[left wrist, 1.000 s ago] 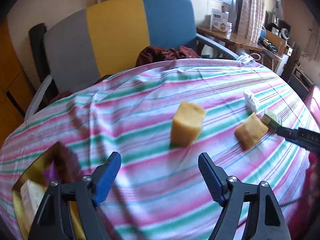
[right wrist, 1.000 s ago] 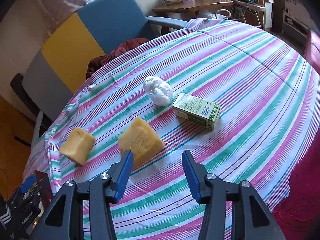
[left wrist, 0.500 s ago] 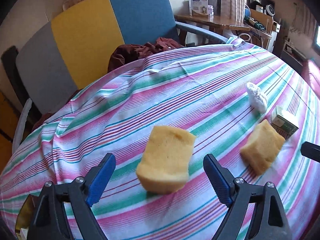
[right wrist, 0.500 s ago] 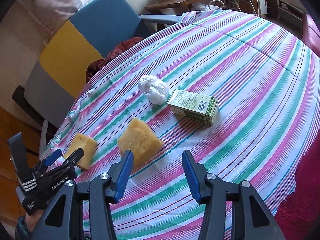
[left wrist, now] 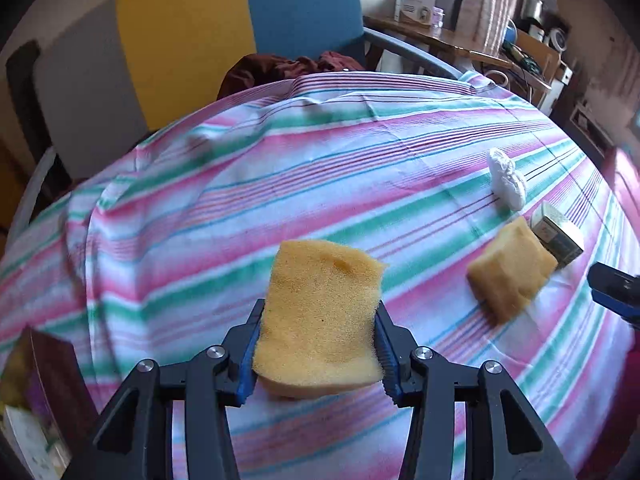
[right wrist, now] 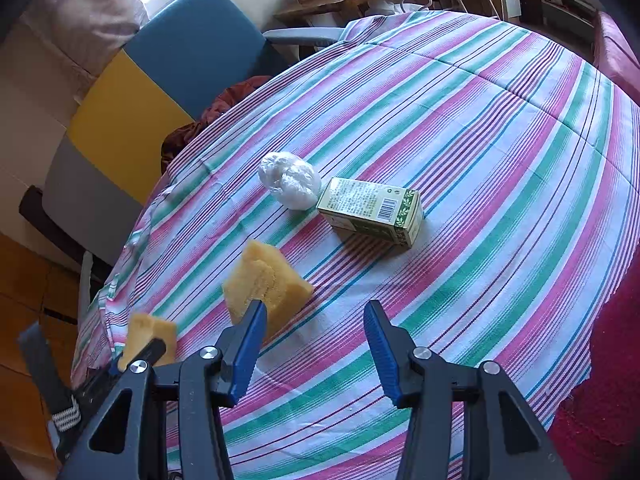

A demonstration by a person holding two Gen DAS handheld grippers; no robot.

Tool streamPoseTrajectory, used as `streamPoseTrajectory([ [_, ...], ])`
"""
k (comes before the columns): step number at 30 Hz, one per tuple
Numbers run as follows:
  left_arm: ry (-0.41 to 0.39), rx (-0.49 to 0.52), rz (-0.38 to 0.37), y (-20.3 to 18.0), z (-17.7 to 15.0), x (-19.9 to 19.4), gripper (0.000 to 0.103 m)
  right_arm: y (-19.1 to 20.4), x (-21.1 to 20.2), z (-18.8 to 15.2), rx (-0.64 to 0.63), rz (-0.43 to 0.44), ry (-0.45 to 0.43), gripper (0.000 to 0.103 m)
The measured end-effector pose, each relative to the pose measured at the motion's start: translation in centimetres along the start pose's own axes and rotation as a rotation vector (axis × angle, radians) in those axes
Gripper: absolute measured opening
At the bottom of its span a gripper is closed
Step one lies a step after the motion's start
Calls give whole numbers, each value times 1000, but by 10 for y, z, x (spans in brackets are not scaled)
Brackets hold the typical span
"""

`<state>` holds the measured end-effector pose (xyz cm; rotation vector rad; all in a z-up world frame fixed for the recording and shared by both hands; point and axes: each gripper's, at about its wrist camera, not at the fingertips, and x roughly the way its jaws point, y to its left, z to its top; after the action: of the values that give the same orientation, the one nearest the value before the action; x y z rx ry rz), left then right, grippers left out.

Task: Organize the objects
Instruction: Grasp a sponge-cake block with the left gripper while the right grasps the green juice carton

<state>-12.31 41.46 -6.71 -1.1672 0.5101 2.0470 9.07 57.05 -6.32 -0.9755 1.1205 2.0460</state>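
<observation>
Now sponge (left wrist: 320,312) between closing left hand-held gripper (left wrist: 318,350) pads.

green box (right wrist: 370,211) bears a barcode; its print is unreadable.

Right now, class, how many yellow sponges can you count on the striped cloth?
2. One sponge sits between the left gripper's closing jaws, pads pressing it. The second sponge lies free beside the green box, just ahead of the right gripper.
</observation>
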Motion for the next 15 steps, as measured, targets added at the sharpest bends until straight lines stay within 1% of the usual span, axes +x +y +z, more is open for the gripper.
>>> streamPoseTrajectory([
  [4,11,-57,-24,3,-23,-16,49,0,3,1,-2,-9,23,51],
  [7,6,-55,-36,1,-40,-32,49,3,1,8,-50,-29,33,51],
  [9,-2,-52,-43,1,-49,-42,49,5,-1,18,-120,-70,30,51],
  [12,-9,-70,-71,6,-59,-57,49,4,1,38,-267,-169,11,51],
  [14,-20,-80,-79,8,-65,-67,49,4,9,48,-349,-198,25,51],
  [15,-24,-86,-85,10,-68,-73,49,4,14,52,-386,-207,47,51],
])
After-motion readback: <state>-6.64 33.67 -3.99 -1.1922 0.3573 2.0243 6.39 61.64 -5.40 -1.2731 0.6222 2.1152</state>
